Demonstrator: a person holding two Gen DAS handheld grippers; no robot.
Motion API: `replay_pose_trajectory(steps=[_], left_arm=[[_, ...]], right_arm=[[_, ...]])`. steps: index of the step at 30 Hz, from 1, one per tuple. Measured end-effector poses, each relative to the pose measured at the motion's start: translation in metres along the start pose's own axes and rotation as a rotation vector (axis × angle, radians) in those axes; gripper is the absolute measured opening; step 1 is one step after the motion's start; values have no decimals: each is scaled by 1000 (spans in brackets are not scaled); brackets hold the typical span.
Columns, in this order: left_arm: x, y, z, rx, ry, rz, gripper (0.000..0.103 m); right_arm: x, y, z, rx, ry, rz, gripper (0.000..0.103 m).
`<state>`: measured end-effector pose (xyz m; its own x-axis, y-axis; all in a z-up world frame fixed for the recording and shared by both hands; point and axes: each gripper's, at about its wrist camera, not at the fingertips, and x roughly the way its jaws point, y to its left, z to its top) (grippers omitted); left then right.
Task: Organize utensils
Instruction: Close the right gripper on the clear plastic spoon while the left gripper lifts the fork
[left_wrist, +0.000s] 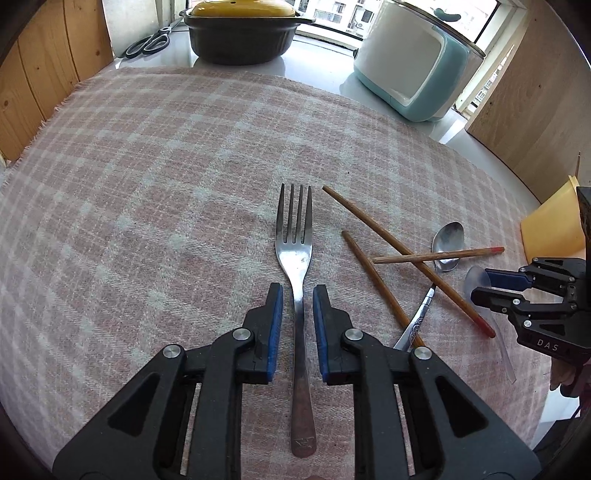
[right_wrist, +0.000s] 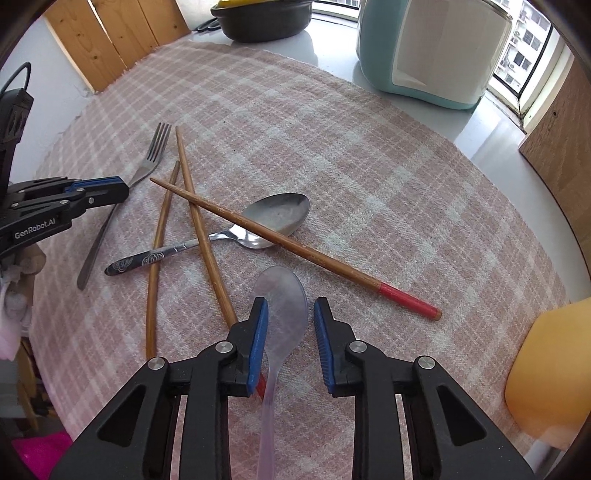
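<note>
the left gripper (left_wrist: 297, 295) stands released, blue pads clear on both sides of the fork (left_wrist: 295, 236) lying on the checked cloth (left_wrist: 166, 166). the right gripper (right_wrist: 291, 310) straddles the clear plastic spoon (right_wrist: 284, 310), unclenched. beyond lie the crossed chopsticks (right_wrist: 295, 245) and the metal spoon (right_wrist: 273, 218).

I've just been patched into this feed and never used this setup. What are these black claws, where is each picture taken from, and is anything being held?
A person holds two hand-held two-finger grippers; each carries a fisheye camera looking along its fingers. In the left wrist view, the left gripper straddles the steel fork without its blue pads touching it. In the right wrist view, the right gripper straddles the translucent plastic spoon; a gap shows on one side, so no firm grip. On the pink checked cloth also lie three wooden chopsticks and a metal spoon. A yellow cup stands at the right.
</note>
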<state>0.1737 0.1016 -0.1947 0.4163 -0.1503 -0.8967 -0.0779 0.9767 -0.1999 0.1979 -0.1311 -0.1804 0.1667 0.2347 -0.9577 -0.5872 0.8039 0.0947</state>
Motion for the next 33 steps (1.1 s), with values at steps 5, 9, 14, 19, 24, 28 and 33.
replay_pose_trajectory(steps=[5, 9, 14, 19, 24, 28, 33], left_arm=[[0, 4, 18, 2, -19, -32, 39], [9, 7, 28, 19, -9, -32, 39], [22, 4, 34, 68, -4, -21, 39], [26, -3, 38, 122, -32, 3, 31], [28, -8, 38, 149, -49, 28, 26], [32, -16, 37, 169, -70, 66, 26], [33, -18, 37, 175, -78, 76, 24]], right_arm=[[0, -8, 2, 30, 10, 43, 18], [-2, -14, 0, 47, 12, 84, 18], [-2, -16, -1, 74, 7, 120, 25], [-1, -7, 1, 57, 4, 104, 33], [0, 3, 3, 26, 7, 48, 34], [3, 13, 3, -12, 11, -10, 35], [5, 23, 4, -51, 13, -67, 35]])
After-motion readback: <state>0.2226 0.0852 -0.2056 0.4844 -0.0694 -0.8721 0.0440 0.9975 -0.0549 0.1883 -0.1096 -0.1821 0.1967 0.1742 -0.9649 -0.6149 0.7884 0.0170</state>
